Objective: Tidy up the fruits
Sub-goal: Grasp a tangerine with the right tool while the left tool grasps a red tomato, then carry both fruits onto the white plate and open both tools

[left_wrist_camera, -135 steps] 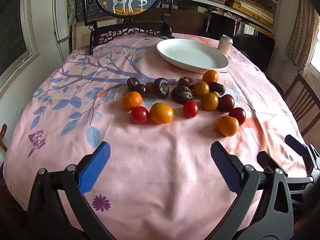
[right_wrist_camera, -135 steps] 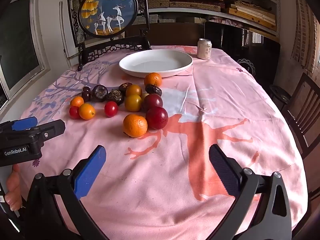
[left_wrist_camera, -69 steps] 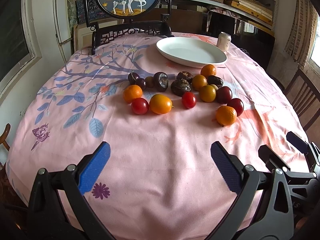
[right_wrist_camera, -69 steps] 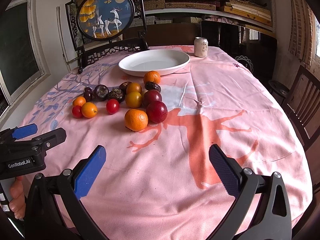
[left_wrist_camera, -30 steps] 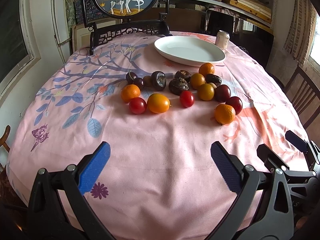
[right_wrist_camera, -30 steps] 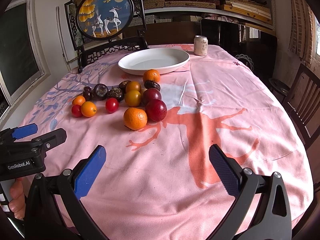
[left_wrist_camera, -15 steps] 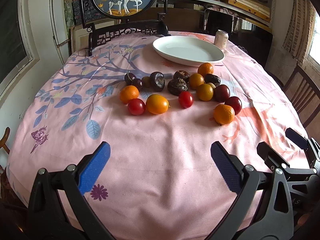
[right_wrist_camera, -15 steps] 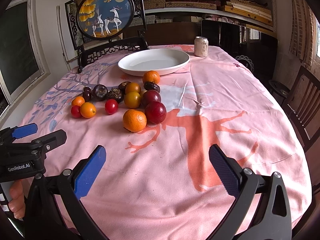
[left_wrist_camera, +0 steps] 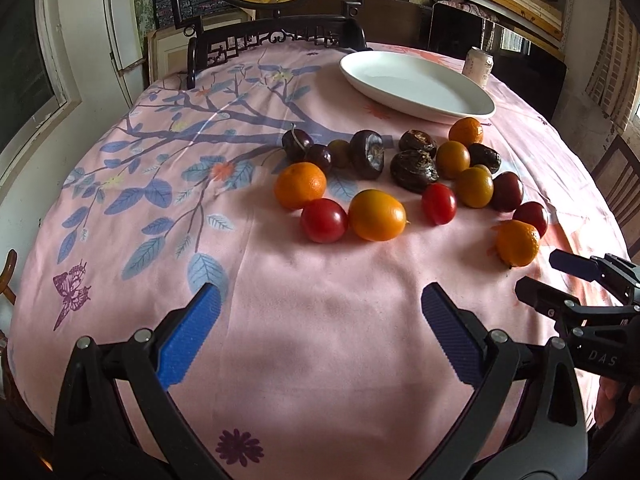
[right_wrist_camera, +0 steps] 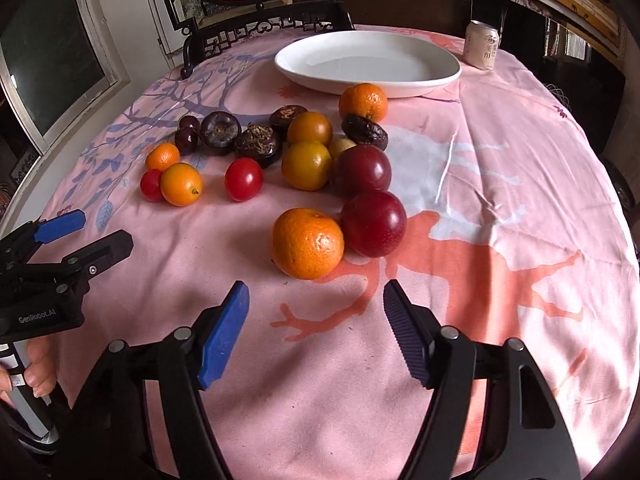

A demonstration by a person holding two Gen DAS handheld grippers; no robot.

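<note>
Since my right gripper [right_wrist_camera: 316, 330] gapes empty before the firm, round orange [right_wrist_camera: 307, 242], I'd pinch its widest middle gently; my left gripper [left_wrist_camera: 320, 334] gapes empty too

Home dining room, tablecloth [left_wrist_camera: 280, 320], carved chair [left_wrist_camera: 276, 34]

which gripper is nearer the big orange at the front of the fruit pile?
Right. The right gripper sits open just short of the big orange, lined up with it. The left gripper is also open but farther back and off to the orange's left.
</note>
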